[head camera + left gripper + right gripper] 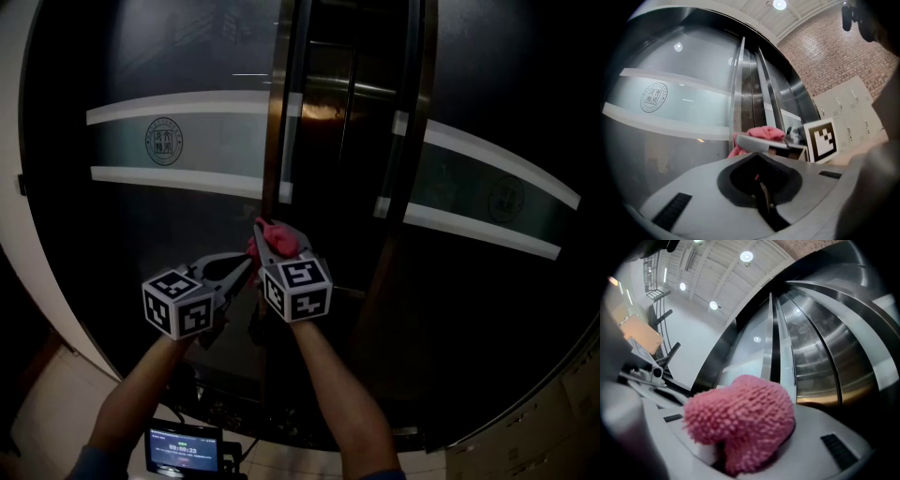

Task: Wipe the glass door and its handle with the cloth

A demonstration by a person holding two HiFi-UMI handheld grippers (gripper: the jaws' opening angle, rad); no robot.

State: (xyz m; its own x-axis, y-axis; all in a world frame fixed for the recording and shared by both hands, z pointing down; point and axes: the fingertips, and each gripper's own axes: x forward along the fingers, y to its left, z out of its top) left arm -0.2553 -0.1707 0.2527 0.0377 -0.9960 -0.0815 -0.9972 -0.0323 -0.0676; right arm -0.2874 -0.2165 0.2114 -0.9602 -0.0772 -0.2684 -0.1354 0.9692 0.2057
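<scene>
The glass door (187,56) fills the head view, dark, with a pale frosted band (216,141) across it. A round emblem (163,142) sits on the band toward the door's left edge.

Below the band, the person's left forearm (141,394) rises from the bottom edge of the view, angled up and to the right. It carries the left gripper (242,267), whose 2 jaws lie pressed together with nothing between them. Its tip points up and to the right at the cloth, just beside it.

The right forearm (337,394) comes up from the bottom centre and leans slightly left, so the 2 marker cubes sit side by side. The right gripper (268,246) points up at the door, its jaws clamped narrow on the pink cloth (740,420), which bulges out of them in a shaggy bunch.

The cloth is near the door's middle, just below the lower end of the tall vertical handle (281,112) and under the frosted band. No view shows whether it touches the glass.

Right of that handle, a second vertical bar (403,122) stands on the neighbouring door leaf, well apart from both grippers.
</scene>
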